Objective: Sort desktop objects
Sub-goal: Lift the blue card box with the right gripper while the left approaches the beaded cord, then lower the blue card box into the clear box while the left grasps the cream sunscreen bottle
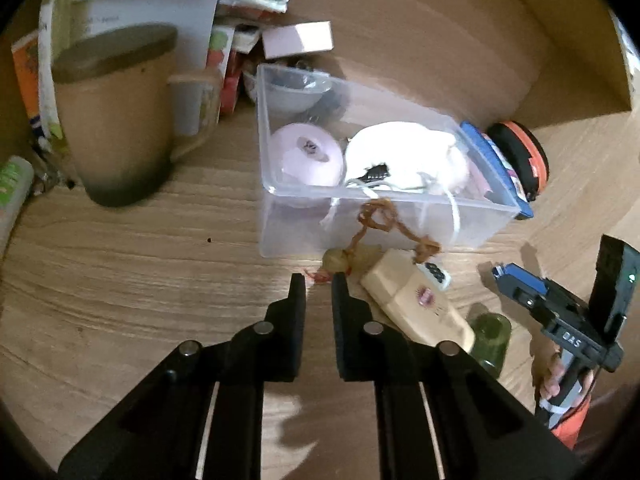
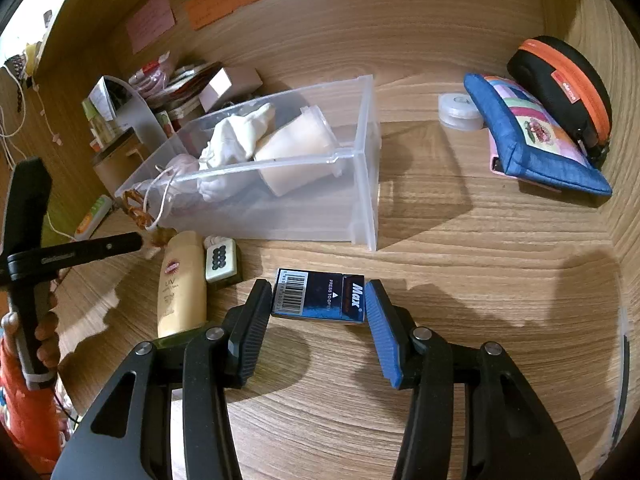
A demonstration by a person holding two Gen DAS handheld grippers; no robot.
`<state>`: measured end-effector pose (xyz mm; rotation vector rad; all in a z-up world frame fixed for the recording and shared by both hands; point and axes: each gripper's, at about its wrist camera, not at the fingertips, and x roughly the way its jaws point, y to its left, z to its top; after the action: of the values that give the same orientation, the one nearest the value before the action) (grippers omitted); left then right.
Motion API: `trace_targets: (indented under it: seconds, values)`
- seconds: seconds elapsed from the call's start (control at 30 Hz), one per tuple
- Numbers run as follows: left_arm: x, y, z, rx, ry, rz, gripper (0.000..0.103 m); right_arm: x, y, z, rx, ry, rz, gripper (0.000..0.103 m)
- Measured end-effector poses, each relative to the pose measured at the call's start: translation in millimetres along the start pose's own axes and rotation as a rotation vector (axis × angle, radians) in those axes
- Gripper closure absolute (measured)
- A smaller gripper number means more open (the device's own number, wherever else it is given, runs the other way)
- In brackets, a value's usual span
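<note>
A clear bin (image 2: 360, 152) already holds several items, while the right gripper (image 2: 318, 304) clamps a blue staple box (image 2: 320, 294) and the closed left gripper (image 1: 319, 280) perhaps pinches a charm's cord (image 1: 380, 220), sunscreen tube (image 2: 180, 284) unsorted.

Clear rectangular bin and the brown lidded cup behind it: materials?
Clear rectangular bin: looks like glossy translucent plastic; contents show through its walls, moulded rim. Brown lidded cup: matte, with a darker base; ceramic or bamboo-fibre, blur leaves it open.

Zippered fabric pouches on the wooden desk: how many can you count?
2, both right of the clear plastic box: a blue patchwork pouch and, leaning behind it, a round black case with orange zipper. The clutter may hide others.
</note>
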<state>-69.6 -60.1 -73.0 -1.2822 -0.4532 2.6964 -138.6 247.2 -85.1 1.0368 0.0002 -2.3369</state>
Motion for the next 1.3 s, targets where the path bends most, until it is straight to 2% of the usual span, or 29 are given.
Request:
trace_targets:
  seconds: [0.2,0.27,0.37,0.43,0.53,0.63,0.73,0.87,1.0,1.07,1.13,1.3]
  values:
    - [-16,-22,1,0.075,-0.038,0.001,0.091,-14,12,5,-0.028,-0.036,-0.017,0.058]
    - [-19,-26,3,0.09,-0.051,0.001,0.087,-22,18,11,-0.051,-0.056,-0.019,0.058]
    - [-24,-29,5,0.111,-0.076,0.014,0.073,-35,29,24,-0.091,-0.09,-0.029,0.058]
    - [-28,-28,8,0.112,-0.098,0.017,0.057,-42,37,33,-0.117,-0.115,-0.04,0.058]
    - [-33,-24,11,0.112,-0.123,0.024,0.043,-46,49,50,-0.157,-0.147,-0.061,0.058]
    - [-29,-19,8,0.101,-0.1,-0.031,0.032,-40,56,64,-0.181,-0.152,-0.087,0.058]
    - [-17,-22,-2,0.096,-0.029,-0.103,0.031,-29,60,80,-0.197,-0.144,-0.106,0.058]
    - [10,-40,-10,0.112,0.059,-0.115,0.031,-15,67,93,-0.223,-0.129,-0.116,0.058]
    - [34,-50,-10,0.074,0.131,-0.148,0.031,-4,73,97,-0.253,-0.105,-0.121,0.058]
    - [44,-53,-10,0.058,0.157,-0.145,0.031,2,74,96,-0.269,-0.087,-0.125,0.058]
    - [47,-58,-10,0.072,0.141,-0.112,0.027,8,74,97,-0.281,-0.071,-0.131,0.058]
    - [57,-76,-10,0.131,0.129,-0.044,0.027,20,66,102,-0.279,-0.048,-0.133,0.058]
